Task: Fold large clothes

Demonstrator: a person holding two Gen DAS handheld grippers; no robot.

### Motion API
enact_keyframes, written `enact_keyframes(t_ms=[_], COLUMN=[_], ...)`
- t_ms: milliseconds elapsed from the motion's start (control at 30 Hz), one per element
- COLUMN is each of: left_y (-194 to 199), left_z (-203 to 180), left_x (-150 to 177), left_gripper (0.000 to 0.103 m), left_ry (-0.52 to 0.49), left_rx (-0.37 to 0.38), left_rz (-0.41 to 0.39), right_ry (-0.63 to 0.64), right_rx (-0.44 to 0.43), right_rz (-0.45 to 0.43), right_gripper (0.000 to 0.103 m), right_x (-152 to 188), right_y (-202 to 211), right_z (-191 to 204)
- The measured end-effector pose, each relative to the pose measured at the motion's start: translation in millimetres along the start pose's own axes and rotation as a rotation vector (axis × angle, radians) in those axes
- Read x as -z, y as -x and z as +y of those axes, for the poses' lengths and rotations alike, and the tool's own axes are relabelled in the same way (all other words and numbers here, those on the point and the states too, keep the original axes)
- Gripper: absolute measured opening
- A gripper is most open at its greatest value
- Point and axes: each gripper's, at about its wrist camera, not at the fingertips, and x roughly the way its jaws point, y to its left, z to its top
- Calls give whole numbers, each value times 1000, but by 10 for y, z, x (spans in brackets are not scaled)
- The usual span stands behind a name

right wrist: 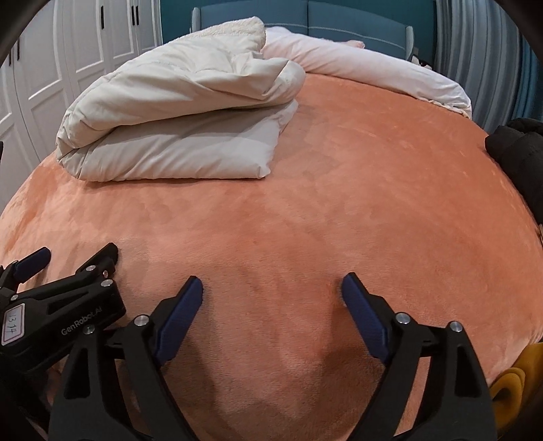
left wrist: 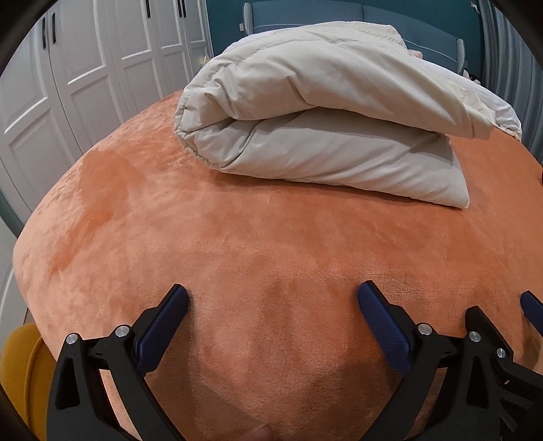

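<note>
1. Both of my grippers sit low over the near edge of the orange plush cover [left wrist: 237, 220]. Left gripper [left wrist: 271, 302]: jaws spread wide, nothing between the pads. Right gripper [right wrist: 271, 291]: jaws apart too, empty. The two sit just beside each other.
2. Open room: a wide bare stretch of orange cover between the fingertips and the folded cream quilt [left wrist: 322, 129]. More free cover to the quilt's right.
3. The quilt lies mid-bed toward the left side, folded into a thick stack, fold edge facing me, well apart from both grippers.
4. Surface: soft plush, a few shallow dents near the fingertips. Room: white wardrobe doors [left wrist: 85, 68] on the left, teal headboard [right wrist: 339, 20] at the far end.
5. Only the right view shows: a long pale pink roll [right wrist: 373, 71] across the head of the bed, a black garment [right wrist: 516, 152] at the right edge, a curtain [right wrist: 475, 51] behind.
6. Something yellow [left wrist: 23, 366] at the near bed corner in both views; I cannot tell what it is.
</note>
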Motion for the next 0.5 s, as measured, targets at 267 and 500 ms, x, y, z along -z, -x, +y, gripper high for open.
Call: enact_keyframes(t_ms=[267, 500], left_y=[15, 1], left_z=[3, -14], left_x=[19, 16], left_gripper=[98, 98], left_ry=[11, 4], left_rx=[11, 2], left_rz=[-11, -12], right_ry=[-7, 0], right_rx=[-3, 3], right_rz=[4, -3], right_gripper=[88, 88], right_x=[-38, -34], right_y=[-60, -73], right_z=[-70, -92])
